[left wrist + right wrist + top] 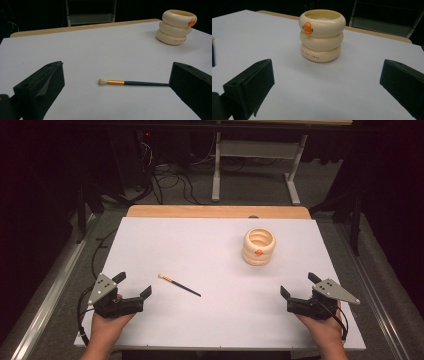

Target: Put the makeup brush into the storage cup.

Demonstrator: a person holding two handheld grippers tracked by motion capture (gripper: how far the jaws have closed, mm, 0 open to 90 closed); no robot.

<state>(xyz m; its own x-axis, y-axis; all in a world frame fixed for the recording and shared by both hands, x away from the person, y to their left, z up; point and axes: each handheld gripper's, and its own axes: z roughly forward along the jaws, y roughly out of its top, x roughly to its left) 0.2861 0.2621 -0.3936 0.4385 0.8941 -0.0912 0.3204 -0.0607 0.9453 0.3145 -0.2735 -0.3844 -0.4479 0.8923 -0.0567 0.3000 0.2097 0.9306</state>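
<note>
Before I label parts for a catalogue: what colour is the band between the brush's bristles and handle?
Gold-orange, on the brush; clearest in the left gripper view.

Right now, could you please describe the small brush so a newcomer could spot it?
On the white tabletop, look near the left tongs. There lies a slim dark-handled brush with a gold ferrule and pale tip, flat and thin, unlike the cream ringed pot.

Small dark-red capitals run along the bottom ring of the cream ringed cup, straight ahead of the right gripper's jaws; the last word reads "SWAN", the word before it is too blurred to make out.
</note>
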